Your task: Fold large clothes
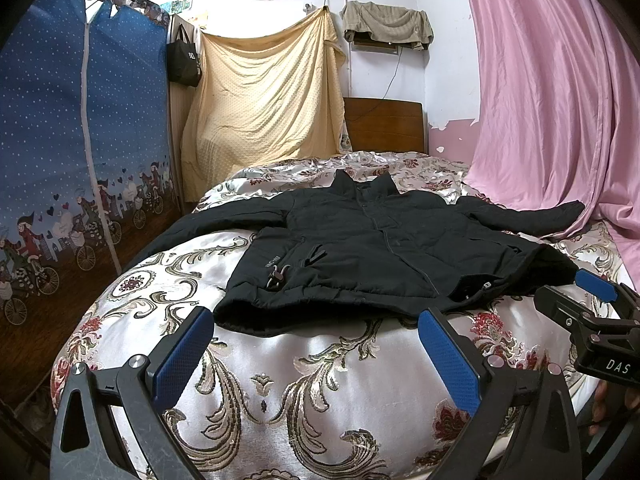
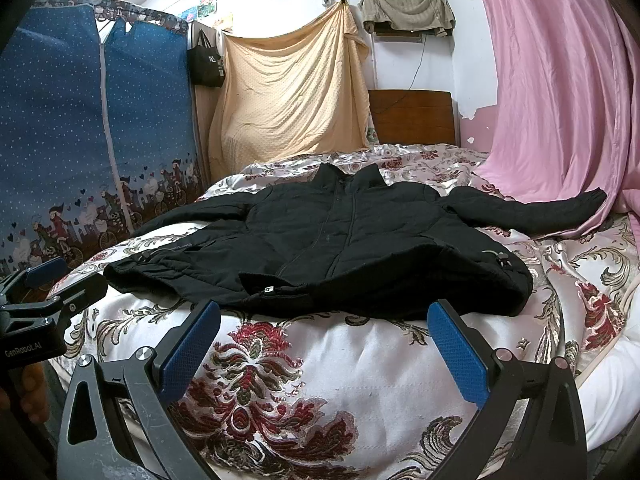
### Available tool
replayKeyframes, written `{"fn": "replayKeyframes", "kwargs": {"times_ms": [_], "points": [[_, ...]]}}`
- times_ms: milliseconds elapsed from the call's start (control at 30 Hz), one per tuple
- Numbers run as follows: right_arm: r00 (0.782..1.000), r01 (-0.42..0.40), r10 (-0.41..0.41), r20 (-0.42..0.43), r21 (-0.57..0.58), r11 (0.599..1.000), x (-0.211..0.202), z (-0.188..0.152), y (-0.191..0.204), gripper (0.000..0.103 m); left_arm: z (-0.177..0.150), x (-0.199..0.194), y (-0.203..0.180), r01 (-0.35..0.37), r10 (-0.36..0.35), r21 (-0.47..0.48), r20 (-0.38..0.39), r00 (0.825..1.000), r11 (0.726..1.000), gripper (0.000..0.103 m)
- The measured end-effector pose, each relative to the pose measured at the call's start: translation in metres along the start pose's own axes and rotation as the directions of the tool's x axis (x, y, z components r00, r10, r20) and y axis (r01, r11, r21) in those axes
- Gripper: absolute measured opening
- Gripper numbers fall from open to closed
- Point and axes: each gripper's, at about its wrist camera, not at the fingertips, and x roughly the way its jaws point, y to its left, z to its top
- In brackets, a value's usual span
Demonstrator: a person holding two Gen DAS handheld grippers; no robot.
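Note:
A black zip-up jacket [image 1: 376, 248] lies spread flat, front up, on the floral bed cover, collar toward the headboard and both sleeves stretched out sideways. It also shows in the right wrist view [image 2: 340, 248]. My left gripper [image 1: 316, 332] is open and empty, just short of the jacket's hem on its left half. My right gripper [image 2: 324, 324] is open and empty, just short of the hem on its right half. The right gripper also shows at the right edge of the left wrist view [image 1: 592, 300]. The left gripper shows at the left edge of the right wrist view [image 2: 48, 284].
The bed [image 1: 320, 400] has a silky floral cover and a wooden headboard [image 1: 384, 128]. A blue fabric wardrobe [image 1: 72, 160] stands on the left. A pink curtain [image 1: 552, 100] hangs on the right and touches the jacket's right sleeve. A yellow cloth [image 1: 264, 100] hangs behind.

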Motion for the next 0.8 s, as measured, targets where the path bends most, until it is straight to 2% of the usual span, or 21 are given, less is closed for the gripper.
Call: {"fn": "replayKeyframes", "kwargs": {"times_ms": [467, 633, 800], "points": [[1.0, -0.002, 0.002, -0.003, 0.0, 1.0, 0.0, 0.003, -0.002, 0.102, 0.0, 0.0, 0.0, 0.001, -0.001, -0.003, -0.006, 1.0, 1.0, 0.103], [1.0, -0.004, 0.004, -0.027, 0.006, 1.0, 0.002, -0.006, 0.002, 0.102, 0.007, -0.001, 0.01, 0.001, -0.001, -0.003, -0.037, 0.999, 1.0, 0.103], [0.995, 0.022, -0.021, -0.097, 0.008, 1.0, 0.01, 0.007, 0.003, 0.102, 0.006, 0.021, 0.007, 0.01, -0.011, -0.007, -0.124, 0.992, 1.0, 0.103]]}}
